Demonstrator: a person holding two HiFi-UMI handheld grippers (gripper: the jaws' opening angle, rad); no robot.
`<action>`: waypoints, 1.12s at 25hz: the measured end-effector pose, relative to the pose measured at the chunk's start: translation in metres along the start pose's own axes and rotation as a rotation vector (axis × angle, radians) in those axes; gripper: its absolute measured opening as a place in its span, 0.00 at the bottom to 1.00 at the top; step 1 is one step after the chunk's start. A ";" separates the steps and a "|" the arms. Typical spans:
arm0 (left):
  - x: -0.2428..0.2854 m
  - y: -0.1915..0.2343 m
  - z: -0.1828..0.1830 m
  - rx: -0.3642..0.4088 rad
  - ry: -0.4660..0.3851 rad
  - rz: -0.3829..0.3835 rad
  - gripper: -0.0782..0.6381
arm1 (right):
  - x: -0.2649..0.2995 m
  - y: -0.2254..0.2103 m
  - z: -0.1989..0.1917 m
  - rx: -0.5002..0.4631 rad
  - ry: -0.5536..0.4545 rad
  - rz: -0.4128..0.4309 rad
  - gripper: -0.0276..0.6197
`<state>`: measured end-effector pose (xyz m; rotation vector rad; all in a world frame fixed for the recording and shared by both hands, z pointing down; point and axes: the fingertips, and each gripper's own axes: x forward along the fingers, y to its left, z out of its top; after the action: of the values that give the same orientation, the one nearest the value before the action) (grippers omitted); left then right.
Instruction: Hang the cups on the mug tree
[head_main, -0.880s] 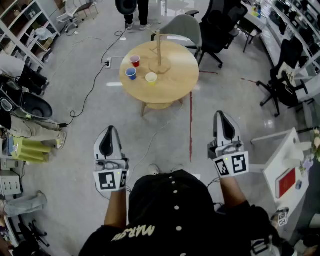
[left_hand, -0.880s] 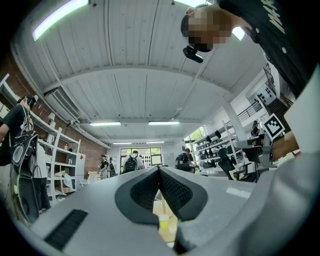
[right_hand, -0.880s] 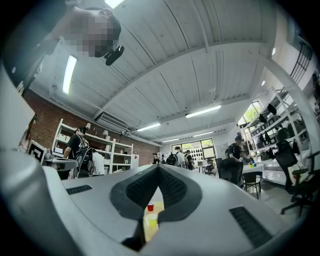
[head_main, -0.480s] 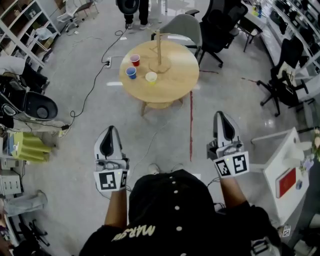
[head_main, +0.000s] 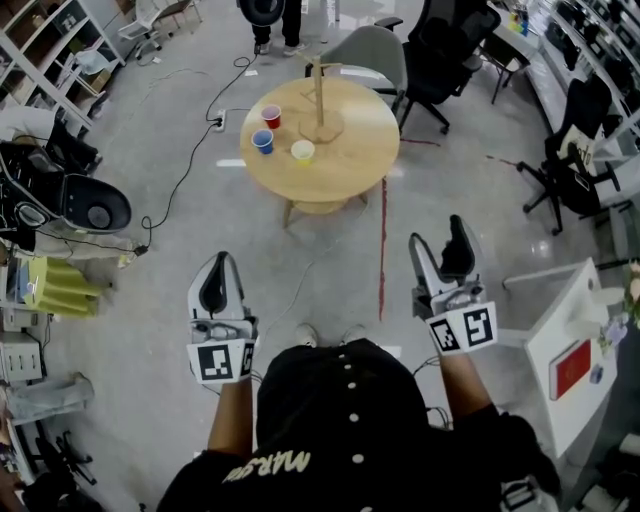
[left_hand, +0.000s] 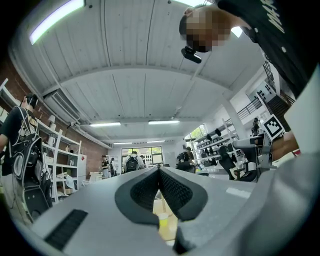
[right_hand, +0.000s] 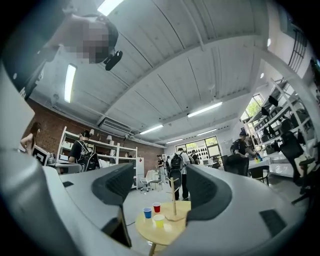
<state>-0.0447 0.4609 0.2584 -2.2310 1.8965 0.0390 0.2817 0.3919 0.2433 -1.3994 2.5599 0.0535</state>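
Right gripper (head_main: 437, 236) jaws apart, left gripper (head_main: 220, 259) jaws together

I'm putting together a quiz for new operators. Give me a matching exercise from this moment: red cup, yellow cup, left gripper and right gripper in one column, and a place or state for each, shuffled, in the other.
1. red cup
2. yellow cup
3. left gripper
4. right gripper

A. jaws apart, empty
B. the cup nearest the mug tree
C. jaws together
D. the cup farthest from the person

Pairs: 1-D, 2-B, 3-C, 4-A
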 end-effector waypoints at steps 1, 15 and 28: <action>0.000 -0.002 0.001 -0.001 0.001 0.005 0.10 | -0.001 -0.002 0.000 0.001 0.000 -0.001 0.53; -0.013 -0.037 -0.012 -0.037 0.040 0.086 0.10 | -0.014 -0.030 -0.023 0.016 0.040 0.058 0.51; 0.075 -0.011 -0.034 -0.057 0.014 0.088 0.10 | 0.063 -0.064 -0.041 -0.008 0.059 0.065 0.52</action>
<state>-0.0248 0.3834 0.2810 -2.1881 2.0242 0.0933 0.2950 0.2987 0.2750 -1.3396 2.6556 0.0342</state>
